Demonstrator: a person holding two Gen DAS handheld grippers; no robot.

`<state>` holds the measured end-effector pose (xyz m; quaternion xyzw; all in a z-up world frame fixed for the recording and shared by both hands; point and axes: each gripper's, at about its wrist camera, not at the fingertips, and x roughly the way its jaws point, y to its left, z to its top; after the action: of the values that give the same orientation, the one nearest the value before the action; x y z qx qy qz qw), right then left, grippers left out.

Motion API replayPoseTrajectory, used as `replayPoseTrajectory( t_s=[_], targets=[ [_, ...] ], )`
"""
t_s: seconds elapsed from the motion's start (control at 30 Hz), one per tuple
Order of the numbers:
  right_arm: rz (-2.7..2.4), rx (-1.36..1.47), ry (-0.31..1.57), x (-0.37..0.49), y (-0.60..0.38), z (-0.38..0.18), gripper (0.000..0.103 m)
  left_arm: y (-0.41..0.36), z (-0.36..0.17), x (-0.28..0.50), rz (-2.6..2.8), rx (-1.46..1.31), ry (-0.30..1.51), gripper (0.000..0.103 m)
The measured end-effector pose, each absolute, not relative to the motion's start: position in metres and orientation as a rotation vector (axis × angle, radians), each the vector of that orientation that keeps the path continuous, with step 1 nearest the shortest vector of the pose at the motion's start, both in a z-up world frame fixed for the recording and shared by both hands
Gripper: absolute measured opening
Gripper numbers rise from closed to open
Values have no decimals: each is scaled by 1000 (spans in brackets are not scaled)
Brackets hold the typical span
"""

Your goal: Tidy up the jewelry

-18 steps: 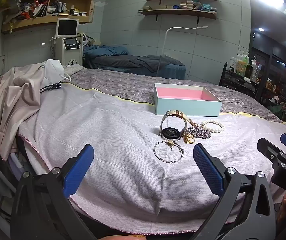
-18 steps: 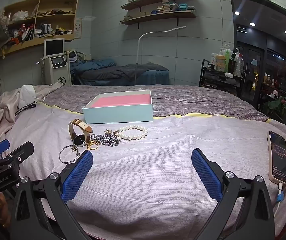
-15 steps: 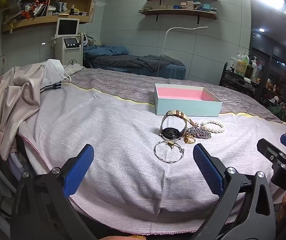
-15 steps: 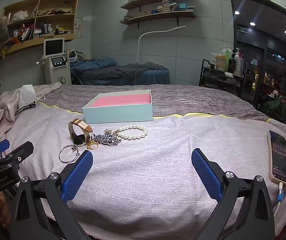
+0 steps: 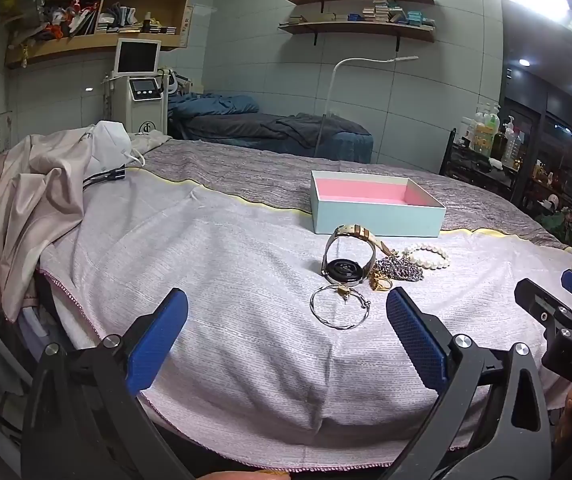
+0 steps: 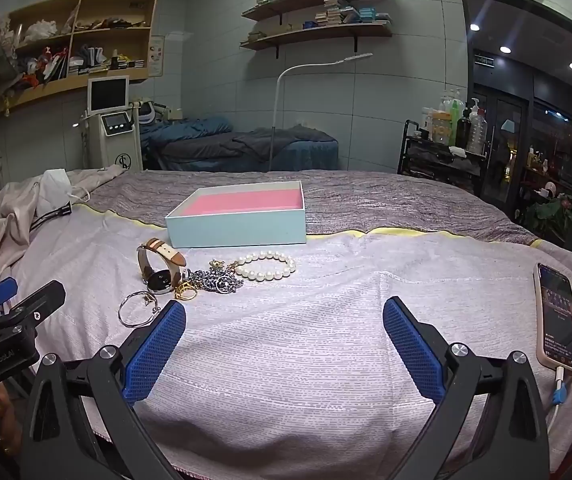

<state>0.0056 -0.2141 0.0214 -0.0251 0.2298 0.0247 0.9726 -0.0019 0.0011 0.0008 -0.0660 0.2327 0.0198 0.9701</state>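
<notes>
Left wrist view: The left claw [image 5: 286, 340] sits at the bottom of the frame, released, its blue pads wide apart and holding nothing. The jewelry lies right of center on the pale cloth covering the bed [image 5: 205, 280]. A thin silver bangle [image 5: 340, 307] is nearest the claw. Behind it stands a watch [image 5: 349, 255], dial toward the camera, strap looped upward. To the right of the watch lie a gold ring [image 5: 380, 282], a tangled silver chain [image 5: 402, 269] and a pearl bracelet [image 5: 428, 255]. The open blue box [image 5: 378, 221] with pink lining stands behind the group and holds nothing visible.

Right wrist view: The right claw [image 6: 283, 344] occupies the bottom center, released and empty. The jewelry appears left of center; the box is above it. A phone [image 6: 557, 316] on a cable lies at the right edge of the frame.

Risks, as judged: No item is boxed yet. The chain touches the ring and the bracelet, so lifting one piece may drag another. The bangle lies flat on soft cloth; a closing claw may pinch fabric instead. The upright watch may topple if nudged.
</notes>
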Motion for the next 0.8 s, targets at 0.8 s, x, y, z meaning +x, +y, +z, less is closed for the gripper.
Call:
replayPoseTrajectory(
  t_s=[0.8],
  targets=[
    [49, -52, 463, 5, -215, 21, 97, -1, 1, -2, 32, -126, 473, 98]
  ],
)
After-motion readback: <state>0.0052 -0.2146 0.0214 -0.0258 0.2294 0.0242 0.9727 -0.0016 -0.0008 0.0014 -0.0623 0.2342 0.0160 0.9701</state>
